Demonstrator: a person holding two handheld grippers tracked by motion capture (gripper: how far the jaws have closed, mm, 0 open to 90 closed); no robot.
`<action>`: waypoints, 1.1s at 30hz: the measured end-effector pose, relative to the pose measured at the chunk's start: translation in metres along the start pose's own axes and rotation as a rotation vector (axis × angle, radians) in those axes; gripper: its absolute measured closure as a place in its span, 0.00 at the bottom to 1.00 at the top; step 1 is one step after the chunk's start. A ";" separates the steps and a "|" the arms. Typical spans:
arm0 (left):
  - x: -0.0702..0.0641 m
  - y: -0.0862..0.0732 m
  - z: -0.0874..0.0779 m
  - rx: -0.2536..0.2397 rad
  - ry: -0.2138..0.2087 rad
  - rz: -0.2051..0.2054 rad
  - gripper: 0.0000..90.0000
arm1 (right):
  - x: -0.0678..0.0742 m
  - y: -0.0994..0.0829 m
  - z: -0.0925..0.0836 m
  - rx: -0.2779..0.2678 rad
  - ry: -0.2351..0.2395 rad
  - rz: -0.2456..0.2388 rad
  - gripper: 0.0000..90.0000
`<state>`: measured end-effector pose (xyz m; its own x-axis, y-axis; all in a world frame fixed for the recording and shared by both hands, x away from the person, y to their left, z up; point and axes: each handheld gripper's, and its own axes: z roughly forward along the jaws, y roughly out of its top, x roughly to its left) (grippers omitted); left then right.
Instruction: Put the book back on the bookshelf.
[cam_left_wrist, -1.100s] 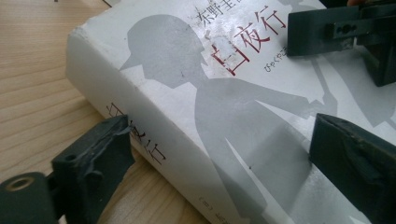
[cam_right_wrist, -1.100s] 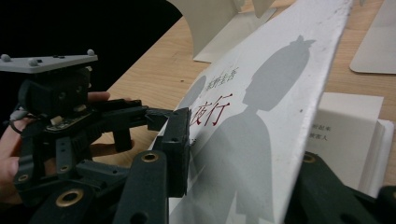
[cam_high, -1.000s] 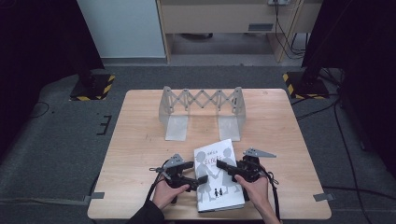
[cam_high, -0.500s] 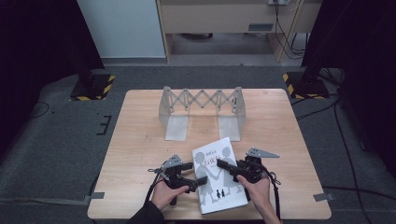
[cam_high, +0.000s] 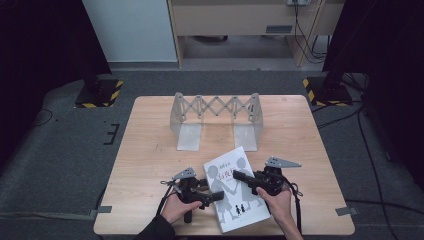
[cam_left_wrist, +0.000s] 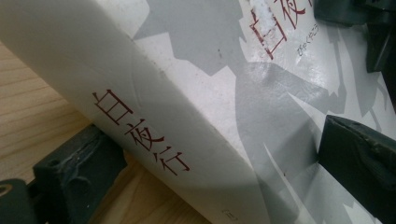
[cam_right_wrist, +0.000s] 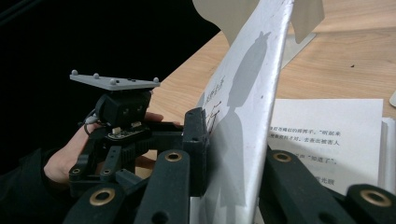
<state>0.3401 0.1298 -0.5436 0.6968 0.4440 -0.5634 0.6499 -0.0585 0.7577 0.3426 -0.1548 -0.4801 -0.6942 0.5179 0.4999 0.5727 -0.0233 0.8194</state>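
Currently the book (cam_high: 235, 192) lies between both tongs; its spine is clamped by the left tongs (cam_high: 216, 196), its lifted cover (cam_right_wrist: 247, 116) by the right tongs (cam_high: 239, 176). Hard pulling could tear the cover.

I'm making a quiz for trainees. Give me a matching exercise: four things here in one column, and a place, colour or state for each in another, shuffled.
1 rack
2 cover
3 left gripper
4 title

a red
b at the spine
c far side of the table
d between the right gripper's jaws

Pairs: 1-c, 2-d, 3-b, 4-a
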 end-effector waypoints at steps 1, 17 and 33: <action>0.000 0.000 0.000 0.002 0.002 -0.004 0.00 | 0.000 0.000 0.000 0.004 -0.002 0.005 0.86; 0.000 0.001 0.009 0.058 0.092 -0.050 0.02 | -0.019 -0.014 0.008 0.073 -0.189 -0.056 0.52; -0.002 0.002 0.010 0.073 0.125 -0.027 0.06 | -0.030 -0.020 -0.001 0.155 -0.311 -0.103 0.38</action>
<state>0.3426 0.1198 -0.5444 0.6384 0.5539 -0.5345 0.6916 -0.1079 0.7142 0.3518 -0.1704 -0.5113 -0.5996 0.7467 0.2880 0.5824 0.1603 0.7969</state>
